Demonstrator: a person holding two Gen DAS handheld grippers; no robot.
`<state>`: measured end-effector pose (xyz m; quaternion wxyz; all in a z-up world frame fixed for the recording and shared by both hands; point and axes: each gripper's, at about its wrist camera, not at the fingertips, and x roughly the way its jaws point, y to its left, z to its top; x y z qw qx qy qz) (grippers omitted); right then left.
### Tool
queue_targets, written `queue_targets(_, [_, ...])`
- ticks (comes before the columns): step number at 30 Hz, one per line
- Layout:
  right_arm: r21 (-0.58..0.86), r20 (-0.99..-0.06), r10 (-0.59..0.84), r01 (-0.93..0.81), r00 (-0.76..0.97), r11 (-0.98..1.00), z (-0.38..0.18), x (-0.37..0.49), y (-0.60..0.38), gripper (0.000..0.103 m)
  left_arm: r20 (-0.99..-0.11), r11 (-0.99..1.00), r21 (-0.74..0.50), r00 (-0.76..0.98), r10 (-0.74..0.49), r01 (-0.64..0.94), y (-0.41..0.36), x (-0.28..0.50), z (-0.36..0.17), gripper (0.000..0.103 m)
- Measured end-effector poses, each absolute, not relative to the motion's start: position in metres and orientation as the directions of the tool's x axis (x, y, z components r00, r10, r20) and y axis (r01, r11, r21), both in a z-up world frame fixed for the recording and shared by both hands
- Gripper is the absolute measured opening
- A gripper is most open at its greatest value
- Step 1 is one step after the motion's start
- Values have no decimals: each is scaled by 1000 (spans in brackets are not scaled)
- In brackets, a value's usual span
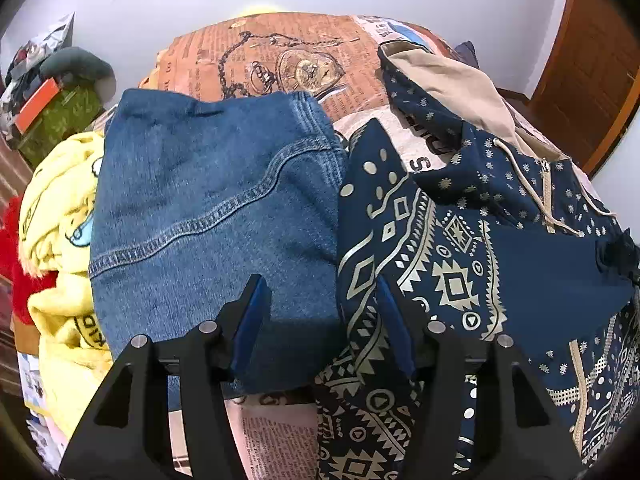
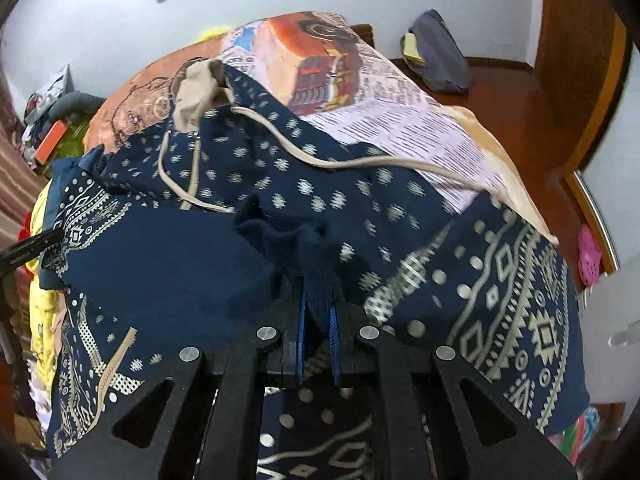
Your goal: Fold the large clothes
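A navy hoodie with a cream tribal print (image 1: 460, 264) lies spread on the bed, its beige-lined hood (image 1: 448, 76) at the far end. It fills the right wrist view (image 2: 168, 264), with cream drawstrings (image 2: 304, 152) across it. My right gripper (image 2: 318, 304) is shut on a bunched dark cuff of the hoodie (image 2: 304, 248). My left gripper (image 1: 320, 292) is open and empty, its jaws wide apart above the seam where the hoodie's sleeve meets folded blue jeans (image 1: 208, 200).
A bedspread with a newspaper print (image 1: 280, 60) covers the bed. A yellow garment (image 1: 60, 208) and a red one (image 1: 16, 264) lie at the left. A green box (image 1: 60, 120) stands beyond. A wooden door (image 1: 592, 80) and floor with a dark bag (image 2: 440, 52) are at the right.
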<state>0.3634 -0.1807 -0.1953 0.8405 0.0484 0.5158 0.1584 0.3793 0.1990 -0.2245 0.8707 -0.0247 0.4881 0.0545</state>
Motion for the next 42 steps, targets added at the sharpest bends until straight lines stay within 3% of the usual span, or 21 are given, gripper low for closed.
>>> queue_targets(9, [234,-888,295,-205,354,950,-208,362,-202,9,-851,993,38,518,89,-109,195,375,-225,62])
queue_targets(15, [190,-889,254,-197,381,962,-198,356,-209,19,-843,989,117,518,144,-85,189,370,-225,66])
queue_targets(19, [98,-895,169,-187,412,977,-186,349,-217,57,-848,990,122,511,144,-77,187,363,-221,65])
queue_targets(25, [85,-861,168,-190,479,978,-157,339,-229,70,-838,991,129,530,132,-42,177,346,-200,65])
queue_targets(32, [172,-809,216,-132,547,976,-126,331,-258,76,-782,994,109,618,77,15,146,337,-152,67])
queue_targets(35, [211,-794,226,-92,564,973,-121,327,-275,80,-760,995,86,649,28,57,123,340,-138,73])
queue_targets(42, [309,-815,238,49,528,950,-149,318,-329,82,-763,985,42,641,-78,169,59,356,-145,73])
